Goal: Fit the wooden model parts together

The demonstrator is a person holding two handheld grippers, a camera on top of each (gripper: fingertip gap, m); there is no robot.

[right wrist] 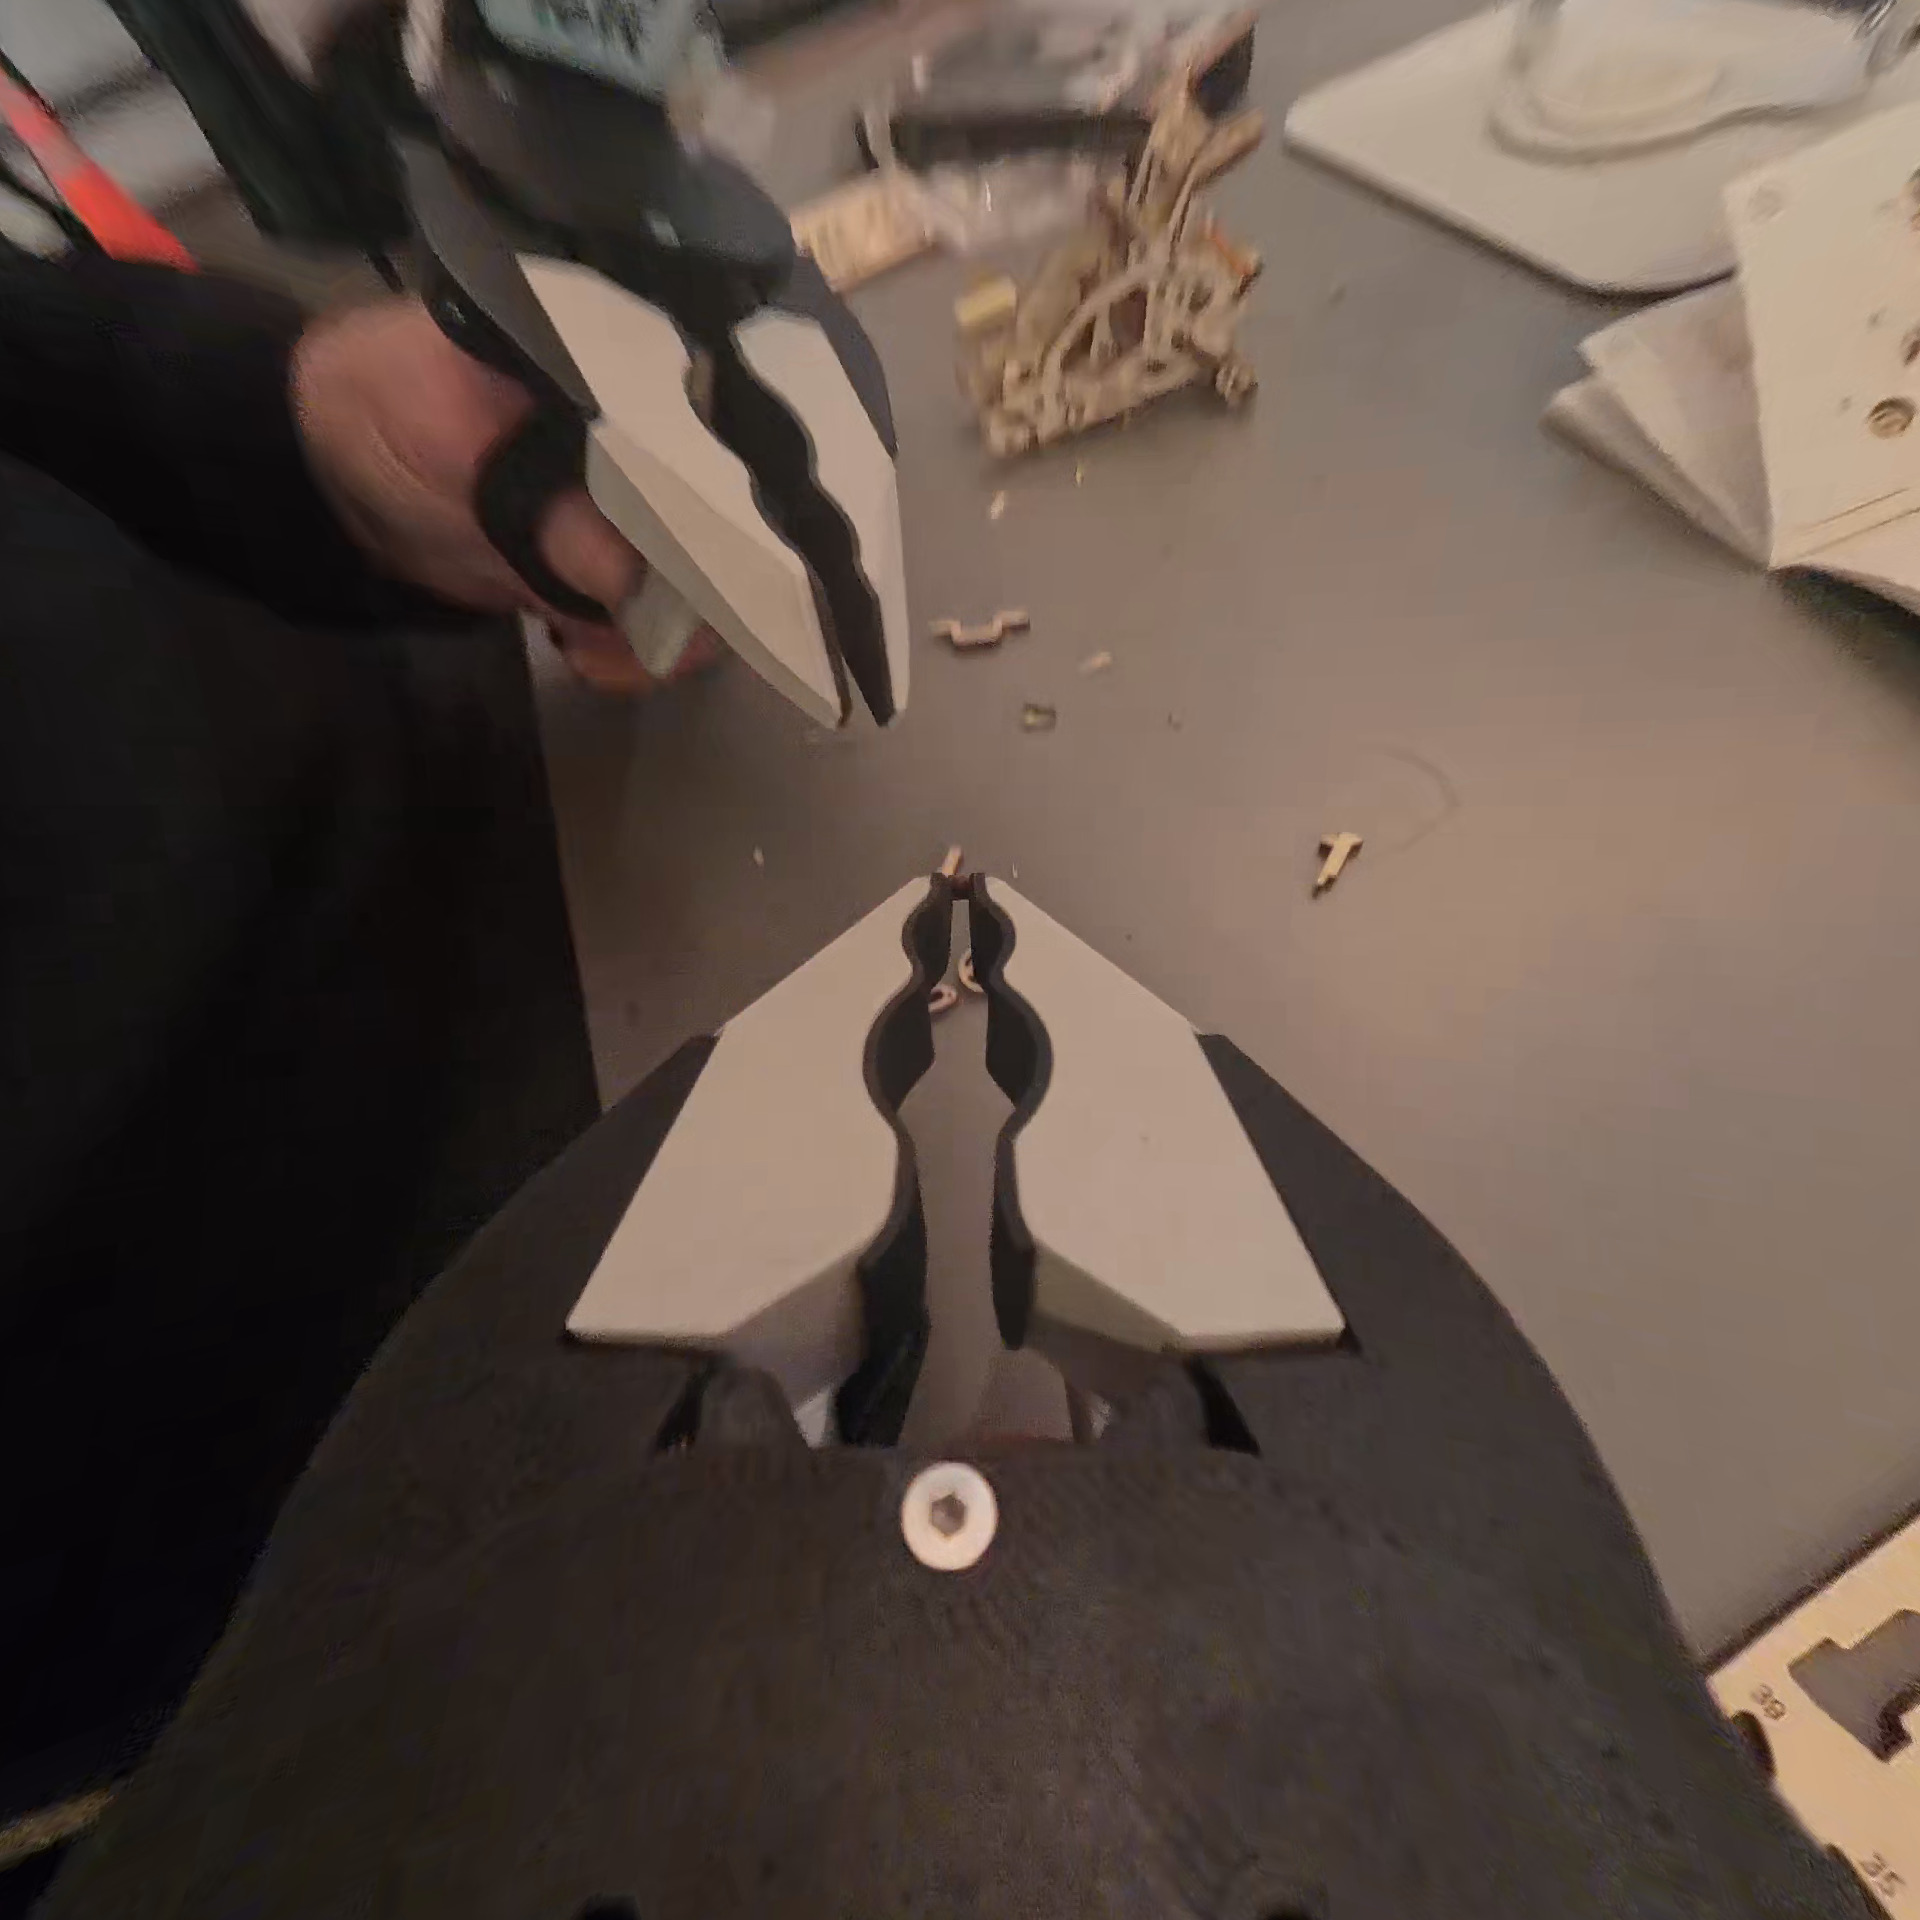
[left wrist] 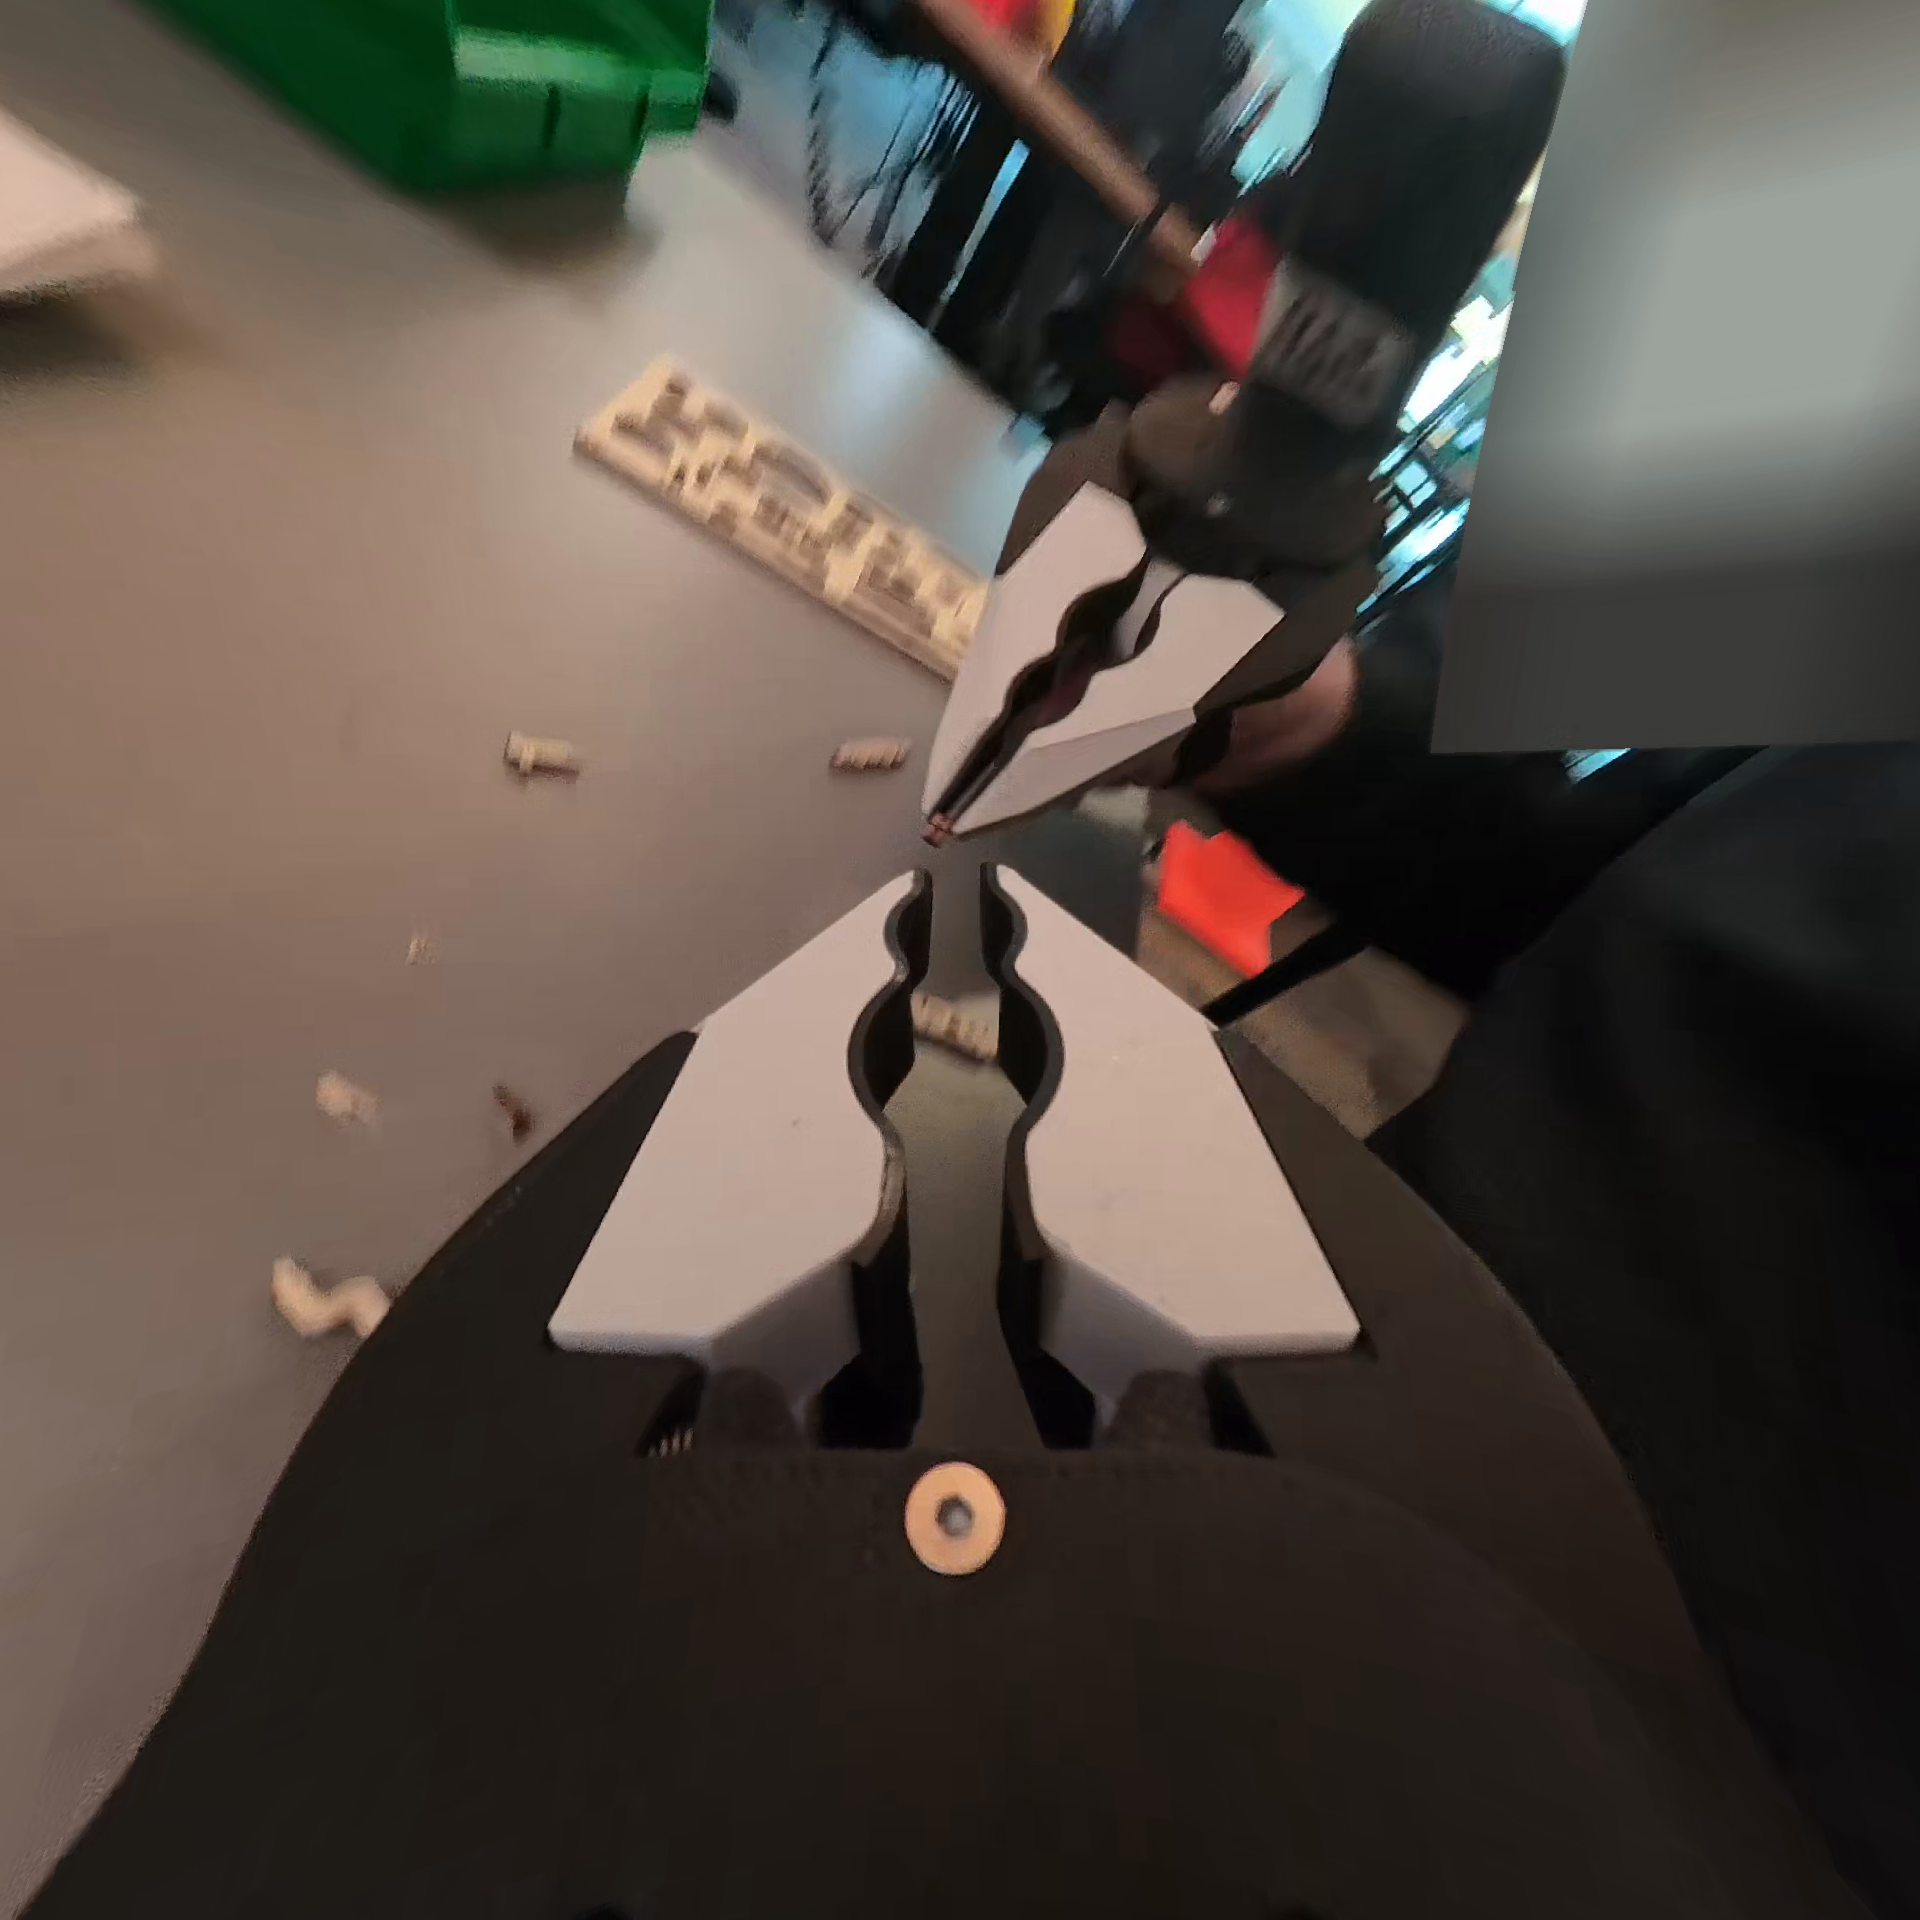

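Observation:
My right gripper has its tips pressed together on a tiny dark wooden part, which pokes out of the tips in the left wrist view. My left gripper is a little open and empty. The two grippers point at each other, tips a short way apart, just above the grey table. The left gripper also shows in the right wrist view, held by a hand. A partly built wooden model stands farther back. Loose wooden parts lie scattered on the table.
A wooden sheet with cut-outs lies beyond the grippers, and a green bin behind it. Paper booklets and a white base are at the right. Another cut-out sheet is at the near right corner. A dark sleeve is at the left. Less than 4 cm separates the two grippers' tips. The partly built wooden model sits 20 centimeters or so from the ends of my left fingers.

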